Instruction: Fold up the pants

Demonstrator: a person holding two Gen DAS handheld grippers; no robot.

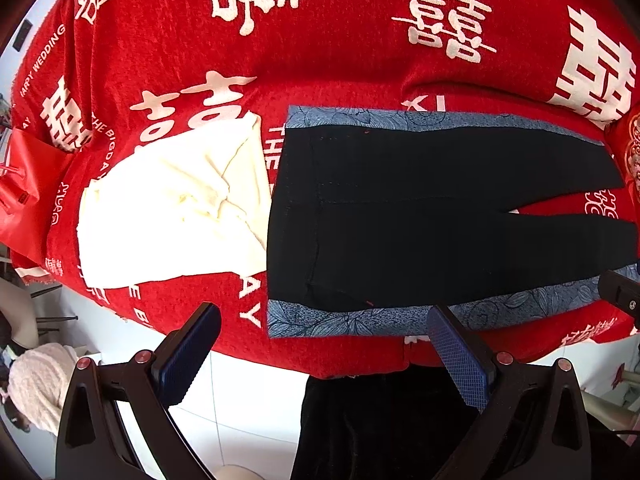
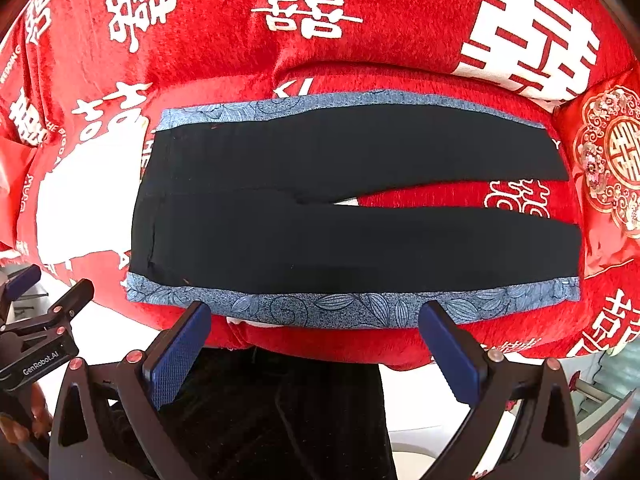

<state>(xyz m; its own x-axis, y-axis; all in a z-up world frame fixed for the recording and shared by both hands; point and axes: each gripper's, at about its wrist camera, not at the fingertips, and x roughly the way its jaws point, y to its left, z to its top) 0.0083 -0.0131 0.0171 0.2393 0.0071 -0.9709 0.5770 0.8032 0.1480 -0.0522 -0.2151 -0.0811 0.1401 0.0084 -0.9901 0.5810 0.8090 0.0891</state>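
Blue-padded fingers of the left tool (image 1: 324, 350) and the right tool (image 2: 316, 350) fill the bottom of each wrist view, both spread wide and holding nothing, hovering just off the near edge of the pants (image 2: 340, 208). Beyond them, the red blanket (image 1: 360, 60) with white lettering covers the whole surface, and the pants lie flat on it, full length, black with a blue patterned band (image 2: 360, 306) along each outer side, the two legs parted toward the hem end. No fold looks to have been made yet, so by my judgement the whole task is still to do. Only the left view shows clearly the cream cloth (image 1: 172, 208) lying just beyond the waistband end of the pants; only the right view shows the embroidered red cushion (image 2: 612, 160) past the hems.
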